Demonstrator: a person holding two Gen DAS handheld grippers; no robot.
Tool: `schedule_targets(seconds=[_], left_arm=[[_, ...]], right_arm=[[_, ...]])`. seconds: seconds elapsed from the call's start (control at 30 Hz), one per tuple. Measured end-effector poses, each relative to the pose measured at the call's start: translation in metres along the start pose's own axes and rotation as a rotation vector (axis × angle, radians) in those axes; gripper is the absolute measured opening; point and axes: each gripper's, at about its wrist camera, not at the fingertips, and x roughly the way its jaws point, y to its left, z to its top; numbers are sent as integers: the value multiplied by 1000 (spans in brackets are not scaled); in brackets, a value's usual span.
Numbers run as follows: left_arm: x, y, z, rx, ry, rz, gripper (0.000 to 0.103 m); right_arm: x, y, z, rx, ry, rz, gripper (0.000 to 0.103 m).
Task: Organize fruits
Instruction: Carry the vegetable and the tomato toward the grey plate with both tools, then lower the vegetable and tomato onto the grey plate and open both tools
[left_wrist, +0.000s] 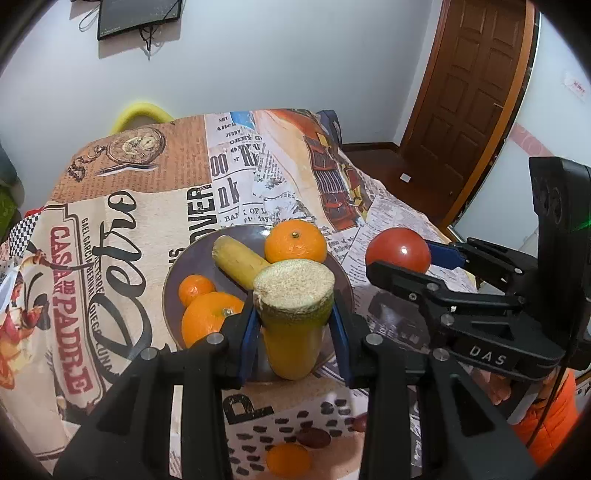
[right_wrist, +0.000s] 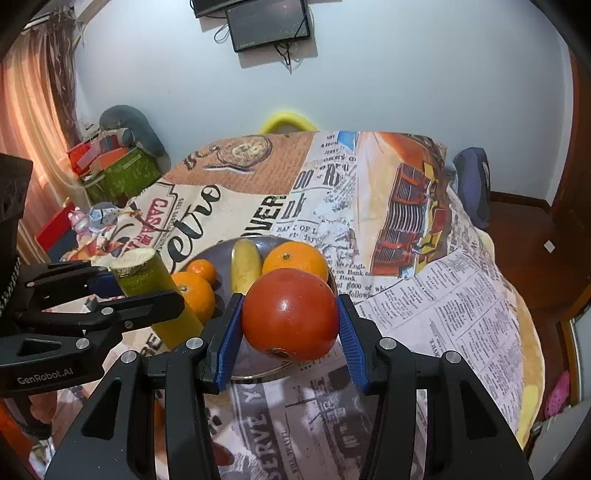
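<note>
Gripping a yellow-green cane piece (left_wrist: 293, 317) above the plate (left_wrist: 184, 266), the left gripper (left_wrist: 293, 332) faces two big oranges (left_wrist: 295, 242), a small orange (left_wrist: 195, 288) and a banana (left_wrist: 240, 262) crowding it, while the right gripper (right_wrist: 290, 328) clamps a tomato (right_wrist: 290, 314) just beside, bare bench (right_wrist: 461, 295) cloth rightward.

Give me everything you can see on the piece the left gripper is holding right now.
The left gripper is shut on a sugarcane segment: a short yellow-green cylinder with a smooth skin and a pale, fibrous cut end facing the camera. Blue finger pads clamp its sides just below that end. It hangs tilted above the near edge of the plate, touching only the pads.
</note>
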Motion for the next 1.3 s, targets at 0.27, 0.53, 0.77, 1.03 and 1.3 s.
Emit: schedule_targets(seconds=[0.27, 0.53, 0.77, 1.03, 1.3], left_arm=[[22, 14, 6, -37, 26, -11, 36], [30, 14, 10, -22, 0, 29, 38], [29, 21, 12, -38, -24, 94, 62], [20, 27, 11, -43, -36, 117, 62], [1, 33, 4, -60, -46, 136, 62]], right_arm=[[23, -2, -3, -3, 40, 1, 46], [46, -2, -5, -1, 85, 6, 46], [58, -4, -8, 13, 121, 29, 46], [64, -5, -11, 19, 155, 30, 47], [38, 4, -6, -14, 95, -3, 60]])
